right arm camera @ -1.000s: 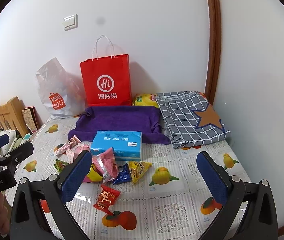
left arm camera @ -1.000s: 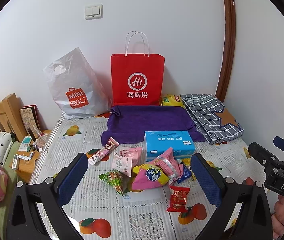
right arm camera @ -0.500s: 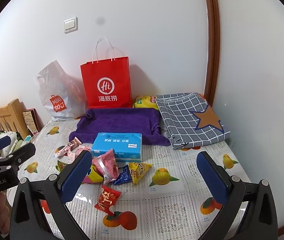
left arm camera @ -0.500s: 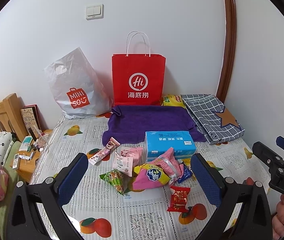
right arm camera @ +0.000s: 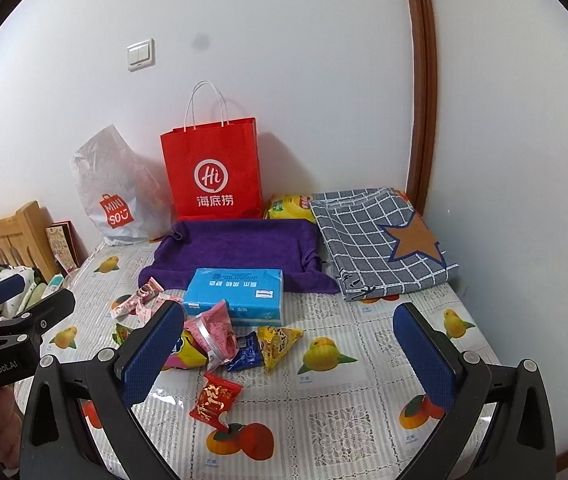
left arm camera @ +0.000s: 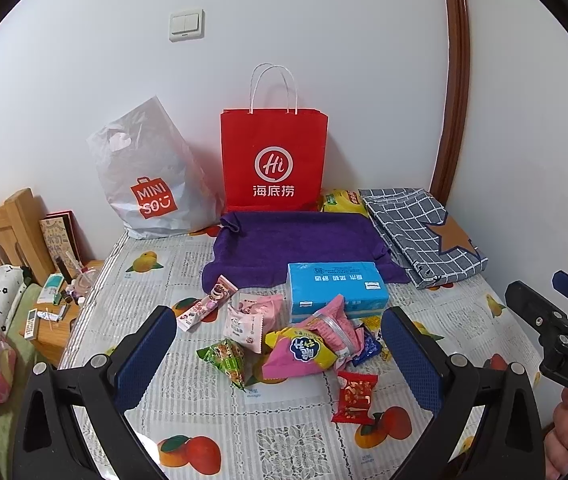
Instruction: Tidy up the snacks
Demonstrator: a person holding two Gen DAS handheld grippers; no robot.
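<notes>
Table [left arm camera: 292, 440] snacks overlap; blue packet [left arm camera: 368, 346] half hidden.

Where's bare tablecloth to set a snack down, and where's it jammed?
Free: the near right of the tablecloth, between the red packet and the wall, in front of the checked cloth. Also left, in front of the Miniso bag. Crowded: the snack pile before the blue tissue pack.
</notes>
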